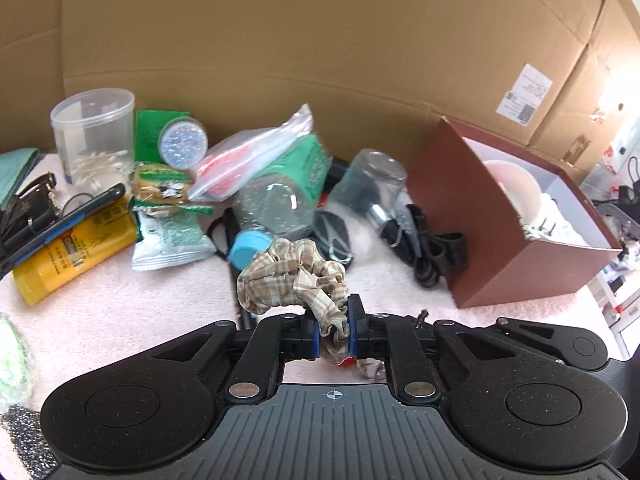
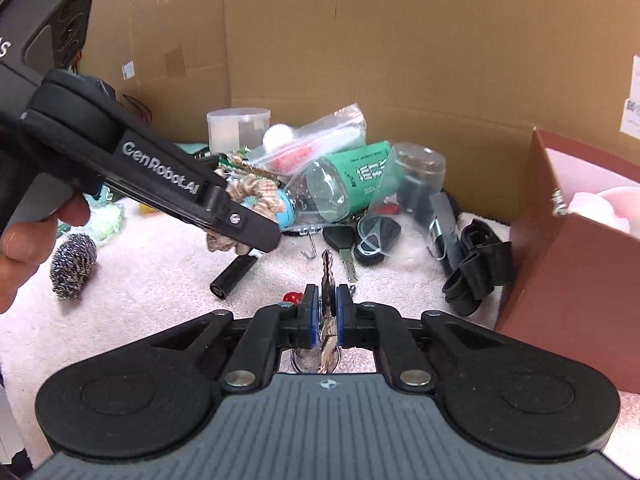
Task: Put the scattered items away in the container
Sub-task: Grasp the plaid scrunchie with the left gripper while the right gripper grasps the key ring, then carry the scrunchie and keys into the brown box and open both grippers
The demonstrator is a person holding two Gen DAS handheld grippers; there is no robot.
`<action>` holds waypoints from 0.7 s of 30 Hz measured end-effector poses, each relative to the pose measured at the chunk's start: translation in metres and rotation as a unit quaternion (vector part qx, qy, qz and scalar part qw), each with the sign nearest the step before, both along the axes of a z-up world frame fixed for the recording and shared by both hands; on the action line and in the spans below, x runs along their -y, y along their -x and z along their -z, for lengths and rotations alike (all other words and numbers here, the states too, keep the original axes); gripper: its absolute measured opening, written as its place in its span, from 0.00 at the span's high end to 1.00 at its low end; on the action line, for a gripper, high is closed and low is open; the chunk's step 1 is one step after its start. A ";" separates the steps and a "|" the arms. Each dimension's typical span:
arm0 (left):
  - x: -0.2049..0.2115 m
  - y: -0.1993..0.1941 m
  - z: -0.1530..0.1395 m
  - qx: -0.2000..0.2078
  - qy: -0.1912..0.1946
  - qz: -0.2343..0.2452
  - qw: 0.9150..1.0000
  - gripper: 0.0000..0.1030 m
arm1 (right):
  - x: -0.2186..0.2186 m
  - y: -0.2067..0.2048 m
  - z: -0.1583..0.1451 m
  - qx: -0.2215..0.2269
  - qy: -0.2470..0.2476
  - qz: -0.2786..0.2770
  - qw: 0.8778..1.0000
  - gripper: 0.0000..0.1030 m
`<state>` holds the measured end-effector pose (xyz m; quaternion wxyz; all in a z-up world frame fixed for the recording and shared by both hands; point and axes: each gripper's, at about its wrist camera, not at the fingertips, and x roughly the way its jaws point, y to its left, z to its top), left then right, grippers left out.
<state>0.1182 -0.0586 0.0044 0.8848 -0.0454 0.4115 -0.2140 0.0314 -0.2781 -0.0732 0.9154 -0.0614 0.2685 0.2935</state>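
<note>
We hold two things at once, both lifted off the pale pink towel [image 1: 120,300]. Our left gripper [image 1: 333,330] has its jaws closed on a plaid fabric scrunchie [image 1: 292,276], which bunches up above the blue pads. Our right gripper [image 2: 328,316] has its jaws clamped on a bunch of keys [image 2: 327,280], one key blade standing up between the pads and the ring hanging below. We judge both picks done, and the carry to the container is the step in hand. The container, a brown box [image 1: 516,220] with an open top, sits to the right of the clutter, with something pale already inside. Next, each gripper probably needs to rise above the near wall of the box, move over the opening, and release. The box rim looks higher than the towel, so a low approach could catch its edge. A tangle of black straps [image 2: 476,268] lies just beside the box. The towel in front of the box is bare, which leaves a path. A cardboard wall [image 1: 320,40] closes off the back.
</note>
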 end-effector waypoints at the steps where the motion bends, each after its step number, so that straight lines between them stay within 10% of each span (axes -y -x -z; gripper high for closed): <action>1: 0.003 0.002 -0.002 0.001 0.001 0.004 1.000 0.93 | 0.003 0.003 -0.002 0.003 -0.004 0.000 1.000 0.90; 21: 0.084 0.017 -0.066 0.049 0.016 0.075 0.996 0.92 | 0.083 0.034 -0.083 0.089 -0.058 0.048 0.993 0.91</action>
